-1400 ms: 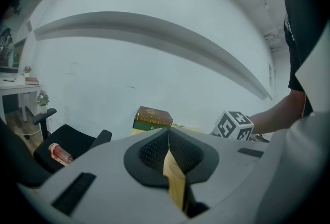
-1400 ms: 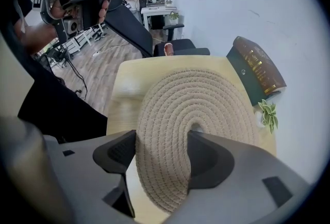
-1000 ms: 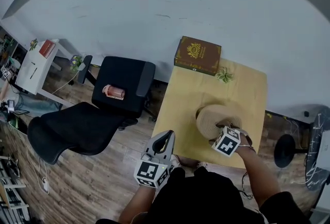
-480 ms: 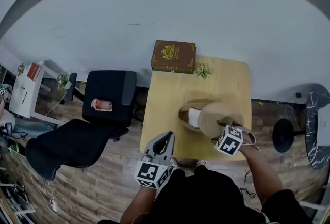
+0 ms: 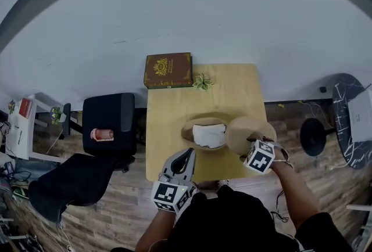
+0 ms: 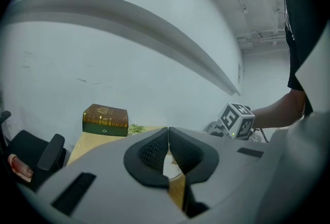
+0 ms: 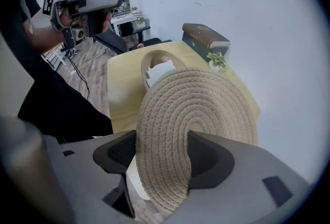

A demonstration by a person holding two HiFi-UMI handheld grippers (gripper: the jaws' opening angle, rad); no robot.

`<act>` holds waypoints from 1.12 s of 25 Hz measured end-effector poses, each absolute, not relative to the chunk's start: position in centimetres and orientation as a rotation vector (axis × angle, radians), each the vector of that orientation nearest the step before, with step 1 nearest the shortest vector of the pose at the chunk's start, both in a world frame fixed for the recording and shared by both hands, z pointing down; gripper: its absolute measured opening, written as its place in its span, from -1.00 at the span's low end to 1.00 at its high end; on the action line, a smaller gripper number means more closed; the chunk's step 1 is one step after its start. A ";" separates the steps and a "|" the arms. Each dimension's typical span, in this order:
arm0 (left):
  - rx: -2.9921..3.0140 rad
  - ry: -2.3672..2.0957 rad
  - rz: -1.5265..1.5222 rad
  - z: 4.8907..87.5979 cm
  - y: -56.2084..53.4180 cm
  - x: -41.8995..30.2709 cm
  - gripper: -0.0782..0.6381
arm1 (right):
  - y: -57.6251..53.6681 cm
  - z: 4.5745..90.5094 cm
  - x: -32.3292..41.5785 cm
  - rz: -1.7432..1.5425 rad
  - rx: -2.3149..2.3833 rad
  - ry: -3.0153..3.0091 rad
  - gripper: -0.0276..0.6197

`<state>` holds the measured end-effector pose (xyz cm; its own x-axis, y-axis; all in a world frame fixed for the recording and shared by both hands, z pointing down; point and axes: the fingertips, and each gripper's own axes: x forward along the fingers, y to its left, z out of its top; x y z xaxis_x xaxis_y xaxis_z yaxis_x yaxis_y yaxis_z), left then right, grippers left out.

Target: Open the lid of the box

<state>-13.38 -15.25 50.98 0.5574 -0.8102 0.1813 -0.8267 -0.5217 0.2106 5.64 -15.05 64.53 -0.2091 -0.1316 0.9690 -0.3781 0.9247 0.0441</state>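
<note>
The right gripper (image 7: 164,153), at the lower right of the head view, is clamped on the round woven straw lid (image 7: 198,109). Its two dark pads press on either face of the disc near the rim, and the lid stands on edge between them, tilted. In the head view the lid sits just to the right of the round woven straw box (image 5: 187,128), which stands open near the middle of the light wooden table (image 5: 232,91) with something white and crumpled (image 5: 209,135) showing inside. Whether the lid's edge touches the box rim cannot be told. The left gripper (image 6: 168,135) has its jaws pressed together with nothing between them. It hangs at the lower centre of the head view, over the table's near edge, close to the box but not touching it. At the table's far edge, toward the upper left, a brown book-shaped case with gold ornament (image 5: 168,71) lies against the white wall (image 5: 186,7). A small green plant (image 5: 202,81) stands just beside it on the right. Left of the table, a black chair (image 5: 107,123) stands on the wood-plank floor (image 5: 133,198).
</note>
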 end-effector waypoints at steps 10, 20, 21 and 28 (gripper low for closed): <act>2.568 -1.268 0.135 51.5 -16.1 -9.8 -0.72 | -14.3 66.7 9.8 0.325 0.415 -1.756 0.09; 2.519 -1.282 0.171 52.5 -16.7 -8.9 -0.72 | -14.4 70.0 10.0 0.357 0.344 -1.774 0.09; 2.514 -1.284 0.177 52.6 -16.7 -8.9 -0.72 | -14.3 70.4 10.1 0.356 0.330 -1.770 0.09; 2.473 -1.317 0.207 53.7 -16.8 -9.0 -0.72 | -13.8 72.9 9.9 0.345 0.242 -1.754 0.09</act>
